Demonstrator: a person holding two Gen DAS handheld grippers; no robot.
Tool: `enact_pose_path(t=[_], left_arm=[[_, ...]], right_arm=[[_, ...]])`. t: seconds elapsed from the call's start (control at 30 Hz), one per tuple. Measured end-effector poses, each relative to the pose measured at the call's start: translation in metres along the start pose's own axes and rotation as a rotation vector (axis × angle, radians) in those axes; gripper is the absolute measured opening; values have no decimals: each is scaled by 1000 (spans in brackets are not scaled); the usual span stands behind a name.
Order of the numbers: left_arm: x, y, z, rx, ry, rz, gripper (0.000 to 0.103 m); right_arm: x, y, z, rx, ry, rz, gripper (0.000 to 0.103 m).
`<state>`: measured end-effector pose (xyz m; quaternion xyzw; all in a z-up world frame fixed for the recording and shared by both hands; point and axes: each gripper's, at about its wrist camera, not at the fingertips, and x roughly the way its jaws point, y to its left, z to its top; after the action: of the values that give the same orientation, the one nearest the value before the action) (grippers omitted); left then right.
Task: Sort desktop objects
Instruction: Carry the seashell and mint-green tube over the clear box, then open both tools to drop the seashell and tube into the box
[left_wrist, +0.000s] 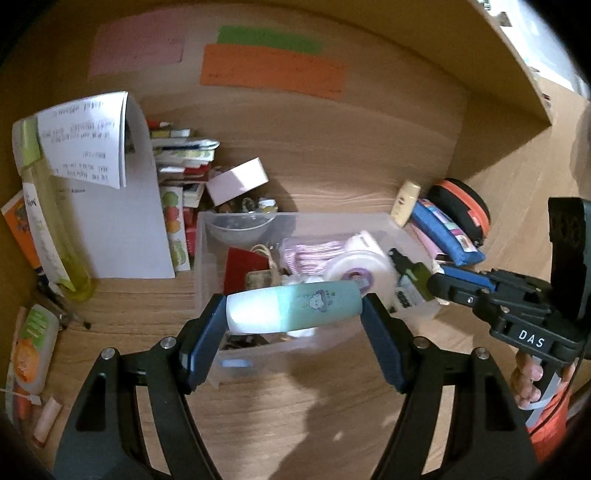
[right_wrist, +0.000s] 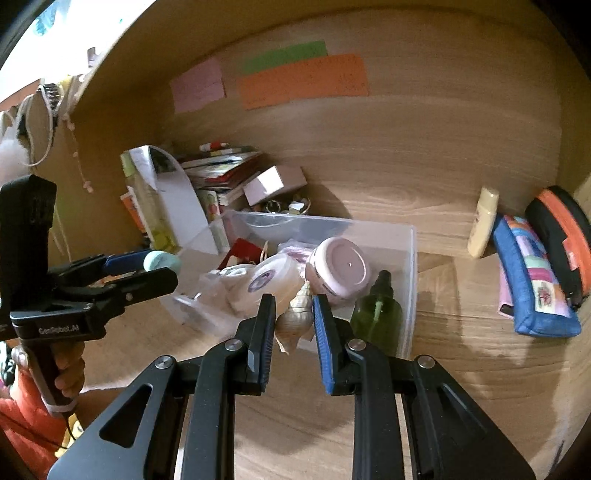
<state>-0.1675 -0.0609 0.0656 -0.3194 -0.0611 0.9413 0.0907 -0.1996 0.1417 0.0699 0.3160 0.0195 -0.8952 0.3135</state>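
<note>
Holding the teal bottle (left_wrist: 293, 308) crosswise in our left claw (left_wrist: 295, 314) and the seashell (right_wrist: 294, 317) pinched in our right claw (right_wrist: 294, 325), both above the clear bin (right_wrist: 410, 236), we should carry each level to its proper spot.

Three paper sheets are stuck on the wooden back wall: a pink one (left_wrist: 136, 46), a green one (left_wrist: 269, 38) and a bigger orange one (left_wrist: 273, 72) just under the green. The wood-grain desk surface (left_wrist: 332, 162) is seen below them, pretty cluttered. Over in the right wrist view, some white cords and a beaded string (right_wrist: 75, 147) are hung off the left side panel, and something fluffy and white (right_wrist: 9, 155) is caught at the edge, too blurry to be made out. A window strip (left_wrist: 546, 55) is glimpsed top right.
</note>
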Motion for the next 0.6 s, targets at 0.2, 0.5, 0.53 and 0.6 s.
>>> enact_pose_path(t=[0.2, 0.5, 0.53, 0.6], left_arm=[[17, 12, -1, -18, 5, 46, 73], [29, 4, -6, 20, 35, 50, 73], [28, 4, -6, 23, 35, 52, 73], [27, 3, -6, 26, 39, 47, 73]], right_arm=[[27, -3, -1, 17, 41, -64, 19], [36, -1, -6, -7, 65, -101, 19], [36, 0, -6, -10, 62, -104, 19], [36, 1, -6, -17, 61, -101, 19]])
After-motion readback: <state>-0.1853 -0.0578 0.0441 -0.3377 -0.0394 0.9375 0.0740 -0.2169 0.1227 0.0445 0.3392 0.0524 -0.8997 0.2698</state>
